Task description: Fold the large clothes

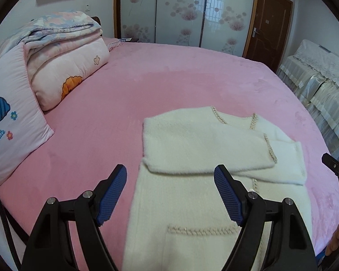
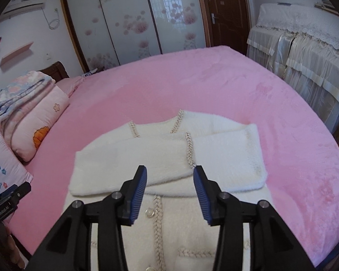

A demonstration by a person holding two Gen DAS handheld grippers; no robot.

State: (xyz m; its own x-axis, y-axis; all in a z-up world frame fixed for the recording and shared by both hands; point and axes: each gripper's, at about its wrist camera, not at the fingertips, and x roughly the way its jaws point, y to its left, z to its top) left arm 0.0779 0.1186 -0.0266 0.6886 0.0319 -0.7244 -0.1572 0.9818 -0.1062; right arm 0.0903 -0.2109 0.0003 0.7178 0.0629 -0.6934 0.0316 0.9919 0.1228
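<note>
The fluffy cream-white cardigan with braided trim lies flat on the pink plush bed, sleeves crossed over the chest, long axis running near to far. Both grippers hover above its near half — left gripper fingers wide apart, right gripper fingers partly apart, both empty. The hem sits nearest, so I'd guess hem-to-collar comes next.
</note>
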